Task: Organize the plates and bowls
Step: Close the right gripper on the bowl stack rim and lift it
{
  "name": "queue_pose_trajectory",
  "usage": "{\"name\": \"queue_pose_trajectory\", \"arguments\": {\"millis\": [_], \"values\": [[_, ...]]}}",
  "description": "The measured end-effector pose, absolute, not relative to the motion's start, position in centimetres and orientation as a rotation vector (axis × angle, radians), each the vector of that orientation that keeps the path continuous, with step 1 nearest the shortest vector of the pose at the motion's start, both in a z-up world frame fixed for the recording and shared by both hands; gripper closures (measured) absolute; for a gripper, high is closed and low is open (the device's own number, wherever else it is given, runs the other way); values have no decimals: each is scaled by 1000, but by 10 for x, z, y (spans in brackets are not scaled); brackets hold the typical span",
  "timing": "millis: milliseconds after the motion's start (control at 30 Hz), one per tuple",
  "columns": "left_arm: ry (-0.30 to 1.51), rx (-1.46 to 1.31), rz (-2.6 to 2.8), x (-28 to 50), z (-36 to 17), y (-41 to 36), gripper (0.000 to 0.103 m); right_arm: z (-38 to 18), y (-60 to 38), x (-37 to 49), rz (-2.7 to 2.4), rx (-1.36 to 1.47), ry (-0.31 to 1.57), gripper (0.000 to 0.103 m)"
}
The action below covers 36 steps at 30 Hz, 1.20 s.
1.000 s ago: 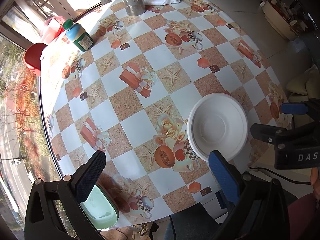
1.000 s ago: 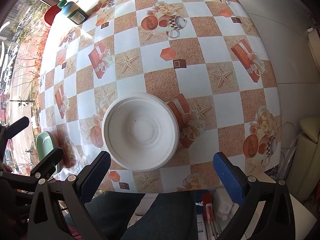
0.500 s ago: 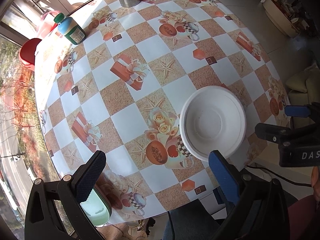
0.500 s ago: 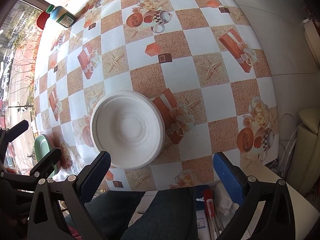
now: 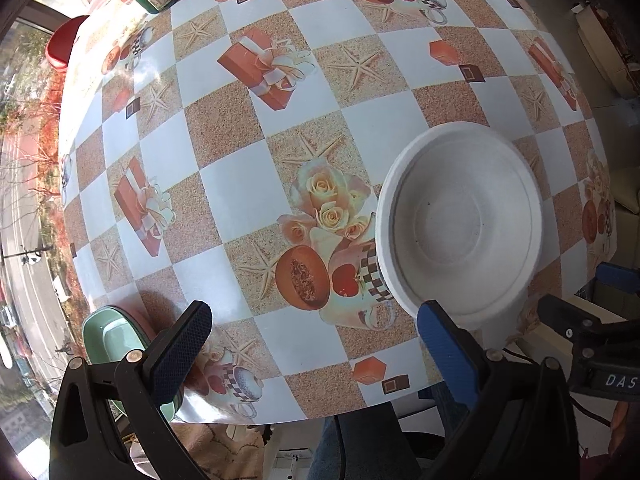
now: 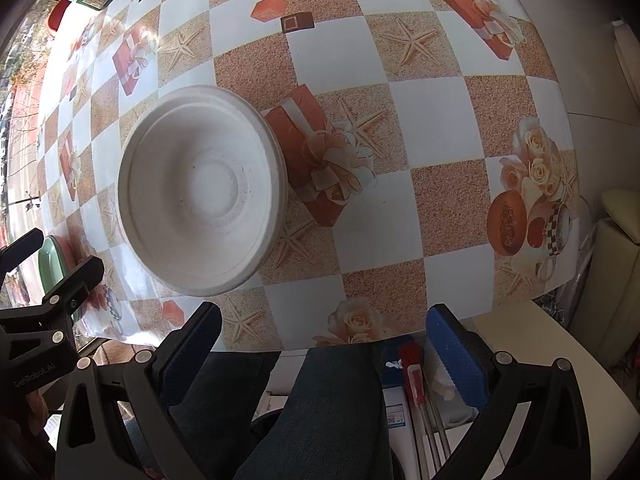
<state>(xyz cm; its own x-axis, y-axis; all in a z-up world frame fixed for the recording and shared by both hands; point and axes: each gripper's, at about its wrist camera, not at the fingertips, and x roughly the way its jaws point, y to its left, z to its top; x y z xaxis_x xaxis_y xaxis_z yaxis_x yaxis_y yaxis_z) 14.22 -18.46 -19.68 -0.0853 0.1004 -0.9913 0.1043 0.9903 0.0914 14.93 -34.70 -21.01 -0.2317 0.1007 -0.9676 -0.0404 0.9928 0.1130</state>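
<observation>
I held both grippers, left (image 5: 310, 338) and right (image 6: 324, 342), spread empty above the tabletop (image 5: 240, 192); white bowl (image 5: 460, 224) and green dish (image 5: 112, 340) sat apart.

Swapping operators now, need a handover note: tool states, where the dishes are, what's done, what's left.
Left tool: open, holding nothing, above the near table edge.
Right tool: open, holding nothing, also at the near edge.
White bowl: upright on the tablecloth, near edge, untouched.
Green dish: at the near-left table edge, partly behind the left tool's finger.
Done: nothing stacked or gripped yet.
Left: likely pick up one dish and group it with the other.
</observation>
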Motion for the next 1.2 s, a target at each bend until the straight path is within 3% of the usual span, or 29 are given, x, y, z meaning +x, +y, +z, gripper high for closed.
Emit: {"name": "queue_pose_trajectory", "arguments": {"millis": [1200], "values": [[1686, 16, 116, 171, -274, -195, 0, -284, -335, 211, 171, 26, 1772, 0]]}}
